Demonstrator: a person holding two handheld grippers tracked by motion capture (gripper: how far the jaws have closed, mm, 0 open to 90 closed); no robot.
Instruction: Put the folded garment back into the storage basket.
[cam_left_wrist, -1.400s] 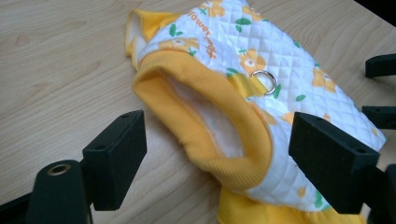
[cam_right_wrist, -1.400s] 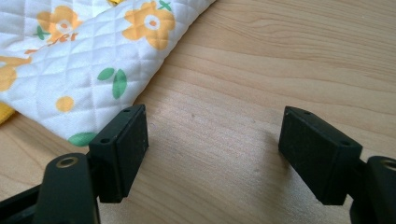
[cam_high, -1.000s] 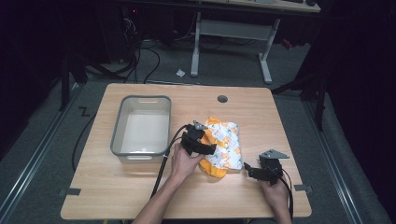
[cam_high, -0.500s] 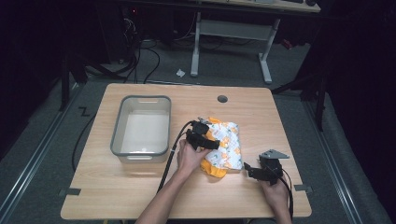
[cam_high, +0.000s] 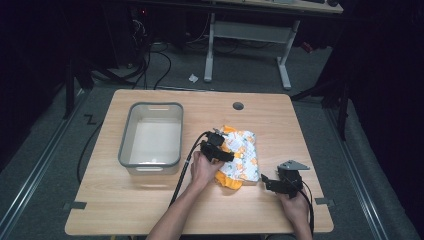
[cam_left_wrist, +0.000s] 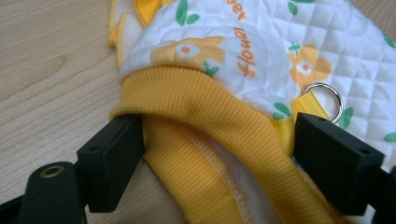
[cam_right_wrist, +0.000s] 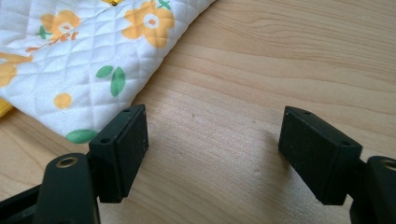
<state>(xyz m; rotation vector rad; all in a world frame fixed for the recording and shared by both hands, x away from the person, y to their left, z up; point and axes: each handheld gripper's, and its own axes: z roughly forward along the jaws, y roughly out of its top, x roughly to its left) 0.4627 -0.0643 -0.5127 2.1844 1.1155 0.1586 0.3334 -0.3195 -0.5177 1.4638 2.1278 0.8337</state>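
On the wooden desk lies our quilted garment — soft, light, floppy; the left hand-held gripper straddles its ribbed yellow cuff, wide, and the right hand-held gripper gapes beside it

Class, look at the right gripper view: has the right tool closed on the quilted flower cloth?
No. The right tool stands open over bare table, with the quilted cloth lying beside its left jaw, not between the jaws.

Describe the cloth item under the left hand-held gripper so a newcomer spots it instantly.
On the wooden table, just right of the grey plastic bin, lies a quilted white garment printed with orange flowers. Its yellow ribbed trim and metal ring set it apart; the left hand-held gripper straddles that trim.
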